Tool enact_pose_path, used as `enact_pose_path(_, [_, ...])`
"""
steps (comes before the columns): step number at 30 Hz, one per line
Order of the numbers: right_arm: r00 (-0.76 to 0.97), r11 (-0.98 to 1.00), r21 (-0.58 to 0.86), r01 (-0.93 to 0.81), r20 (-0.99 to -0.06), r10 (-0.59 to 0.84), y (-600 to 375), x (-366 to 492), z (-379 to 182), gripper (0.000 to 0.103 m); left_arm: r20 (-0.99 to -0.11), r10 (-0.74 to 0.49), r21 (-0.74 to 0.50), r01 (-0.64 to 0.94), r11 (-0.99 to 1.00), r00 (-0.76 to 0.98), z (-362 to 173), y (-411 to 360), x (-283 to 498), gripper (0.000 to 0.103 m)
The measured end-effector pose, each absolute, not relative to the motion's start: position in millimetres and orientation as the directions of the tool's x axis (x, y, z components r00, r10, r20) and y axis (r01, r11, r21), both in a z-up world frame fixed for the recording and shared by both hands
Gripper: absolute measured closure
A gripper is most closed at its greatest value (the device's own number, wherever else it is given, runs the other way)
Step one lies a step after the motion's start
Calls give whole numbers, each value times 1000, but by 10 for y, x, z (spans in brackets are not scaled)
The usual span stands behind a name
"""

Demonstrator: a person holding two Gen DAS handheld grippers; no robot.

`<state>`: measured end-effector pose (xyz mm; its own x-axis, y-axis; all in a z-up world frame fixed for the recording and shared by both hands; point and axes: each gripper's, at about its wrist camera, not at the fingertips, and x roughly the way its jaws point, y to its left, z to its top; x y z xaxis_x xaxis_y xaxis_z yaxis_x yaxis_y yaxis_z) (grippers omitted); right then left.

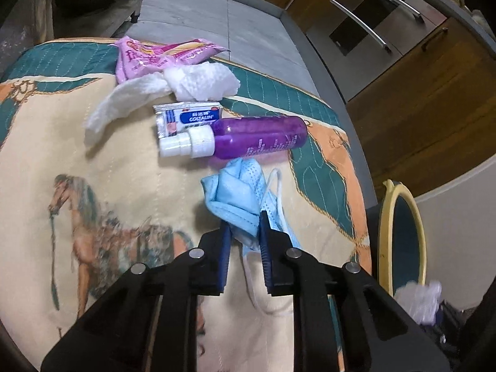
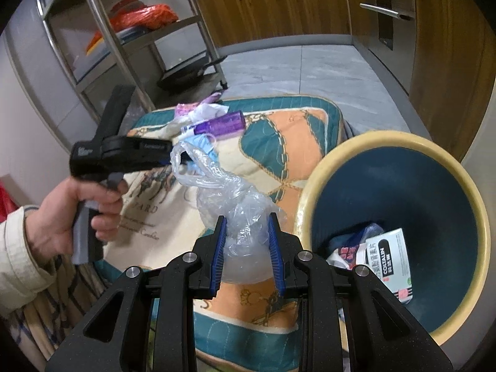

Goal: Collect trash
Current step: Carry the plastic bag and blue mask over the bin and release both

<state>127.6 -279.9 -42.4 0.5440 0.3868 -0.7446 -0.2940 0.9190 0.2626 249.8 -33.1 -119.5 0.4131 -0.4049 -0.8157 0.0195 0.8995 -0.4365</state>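
L tongs [image 1: 245,232] are clenching on the blue mask [image 1: 235,192], which is lying on the horse quilt [image 1: 62,130]. R tongs [image 2: 248,235] are gripping a clear bag [image 2: 238,204] above the quilt, w/ the bin [image 2: 313,186] at 3 o'clock of it. Bin is already holding a box [image 2: 390,263] and wrappers. Still waiting at 12 o'clock of the mask: purple bottle [image 1: 257,136], small box [image 1: 189,117], tissue [image 1: 198,83], pink wrapper [image 1: 148,55]. Roughly half done, I'd judge.
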Motion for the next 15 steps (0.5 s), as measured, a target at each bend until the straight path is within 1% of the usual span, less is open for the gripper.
enact_pose_path(9, [578, 925, 266, -273, -723, 379, -2847, 1235, -313, 75, -804, -406, -409, 91, 908, 434, -897, -295, 2180, 87])
enact_pose_path(15, [616, 936, 256, -241, -705, 352, -2955, 1147, -210, 75, -772, -438, -398, 187, 898, 460, -683, -490, 1974, 87])
